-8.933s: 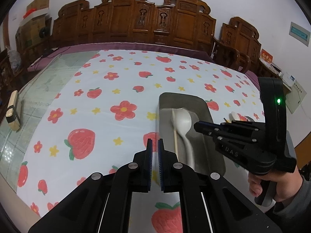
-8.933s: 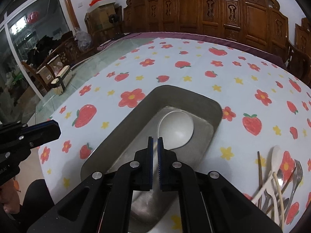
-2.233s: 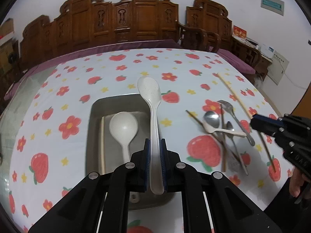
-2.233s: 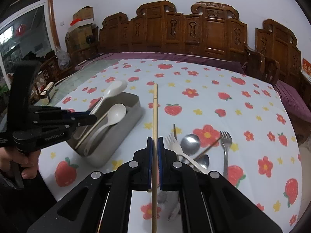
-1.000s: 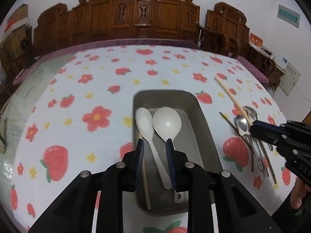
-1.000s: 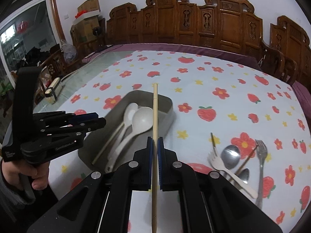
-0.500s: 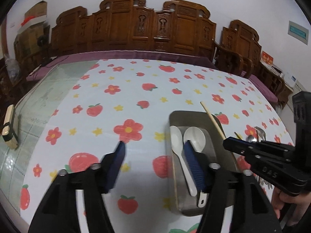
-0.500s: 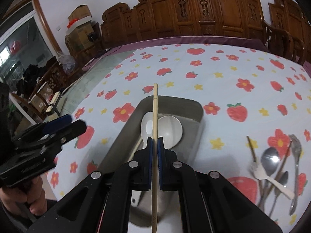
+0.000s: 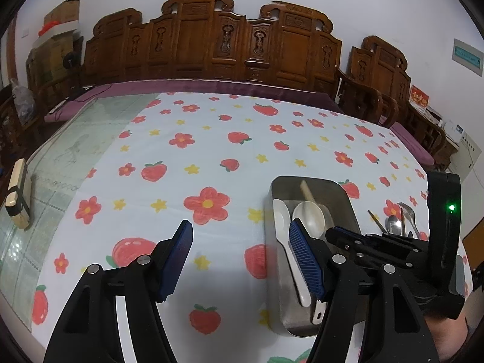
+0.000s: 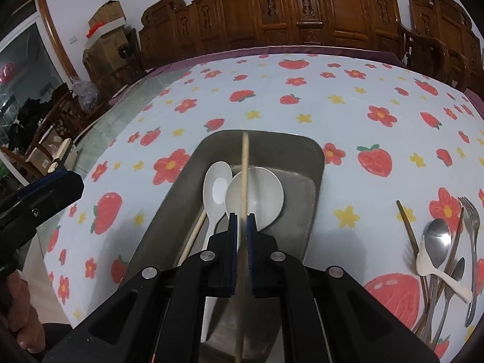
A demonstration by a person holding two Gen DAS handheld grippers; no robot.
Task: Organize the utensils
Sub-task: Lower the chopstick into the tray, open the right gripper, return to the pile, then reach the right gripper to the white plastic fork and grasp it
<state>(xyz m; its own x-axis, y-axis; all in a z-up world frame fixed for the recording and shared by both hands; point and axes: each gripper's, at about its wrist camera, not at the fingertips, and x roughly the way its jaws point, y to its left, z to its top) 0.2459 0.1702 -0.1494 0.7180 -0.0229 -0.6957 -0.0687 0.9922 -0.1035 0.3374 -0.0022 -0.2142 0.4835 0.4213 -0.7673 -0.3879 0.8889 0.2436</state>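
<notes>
A grey metal tray (image 10: 305, 163) (image 9: 348, 199) sits on the strawberry tablecloth. In it lie two white spoons (image 10: 216, 187) (image 10: 263, 196) and a wooden chopstick (image 10: 193, 236). My right gripper (image 10: 242, 220) is shut on a second wooden chopstick (image 10: 244, 169) and holds it lengthwise over the tray; its tip (image 9: 307, 192) shows in the left wrist view. My left gripper (image 9: 240, 236) is wide open and empty, above the cloth left of the tray.
Loose cutlery lies right of the tray: a metal spoon (image 10: 437, 239), a fork (image 10: 470, 214), a white plastic fork (image 10: 435, 275) and dark chopsticks (image 10: 408, 227). Carved wooden chairs (image 9: 211, 45) line the table's far side. A small wooden block (image 9: 18, 193) lies on the bare glass at left.
My left gripper let the white spoon go into the tray, opened wide and drew back to the left. My right gripper brought its chopstick from the cutlery pile to over the tray and lower.
</notes>
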